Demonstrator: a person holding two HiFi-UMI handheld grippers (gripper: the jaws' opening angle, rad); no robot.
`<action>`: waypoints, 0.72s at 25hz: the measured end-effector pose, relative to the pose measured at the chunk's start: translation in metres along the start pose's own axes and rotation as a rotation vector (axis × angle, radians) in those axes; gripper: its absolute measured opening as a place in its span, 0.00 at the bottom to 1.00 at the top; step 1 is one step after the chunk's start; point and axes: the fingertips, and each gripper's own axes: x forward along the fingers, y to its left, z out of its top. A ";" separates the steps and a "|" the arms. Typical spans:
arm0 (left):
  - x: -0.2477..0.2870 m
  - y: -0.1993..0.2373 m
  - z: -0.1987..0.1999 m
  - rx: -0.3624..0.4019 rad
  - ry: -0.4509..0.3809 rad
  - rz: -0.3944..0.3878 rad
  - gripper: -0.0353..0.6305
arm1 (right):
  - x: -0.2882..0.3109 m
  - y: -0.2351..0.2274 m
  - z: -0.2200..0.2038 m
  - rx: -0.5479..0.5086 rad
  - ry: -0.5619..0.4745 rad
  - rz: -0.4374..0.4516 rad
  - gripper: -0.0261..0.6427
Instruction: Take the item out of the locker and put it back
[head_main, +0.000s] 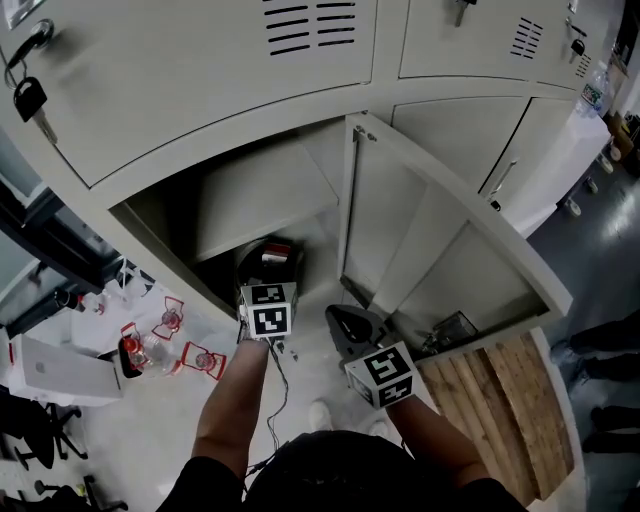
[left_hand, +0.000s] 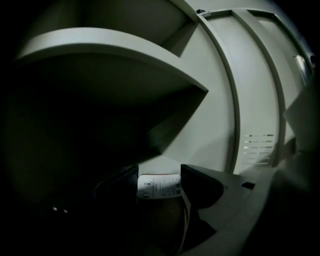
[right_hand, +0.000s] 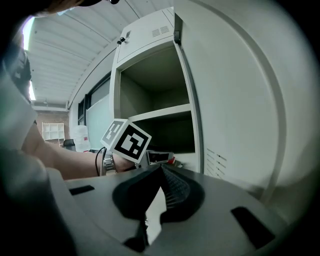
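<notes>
The lower locker compartment (head_main: 300, 215) stands open, its door (head_main: 440, 250) swung out to the right. My left gripper (head_main: 268, 284) reaches into its mouth, shut on a dark item with a white and red label (head_main: 272, 254). In the left gripper view the white label (left_hand: 159, 186) fills the gap between the two dark jaws, under the inner shelf (left_hand: 115, 42); the rest of the item is lost in shadow. My right gripper (head_main: 341, 322) hovers outside, just right of the left one and before the door, shut and empty; its tips meet (right_hand: 161, 169).
A key (head_main: 30, 100) hangs from the upper locker door at the left. Several water bottles (head_main: 165, 340) and a white box (head_main: 60, 370) lie on the floor at the left. A wooden pallet (head_main: 500, 400) sits under the open door at the right.
</notes>
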 end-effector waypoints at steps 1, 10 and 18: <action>0.003 0.000 -0.002 0.001 0.005 0.000 0.45 | 0.001 -0.001 0.000 0.001 0.001 -0.003 0.04; 0.021 0.004 -0.011 0.023 0.041 0.002 0.45 | 0.006 -0.008 -0.008 0.014 0.017 -0.014 0.04; 0.024 0.007 -0.016 0.016 0.056 0.004 0.45 | 0.008 -0.005 -0.009 0.017 0.023 -0.010 0.04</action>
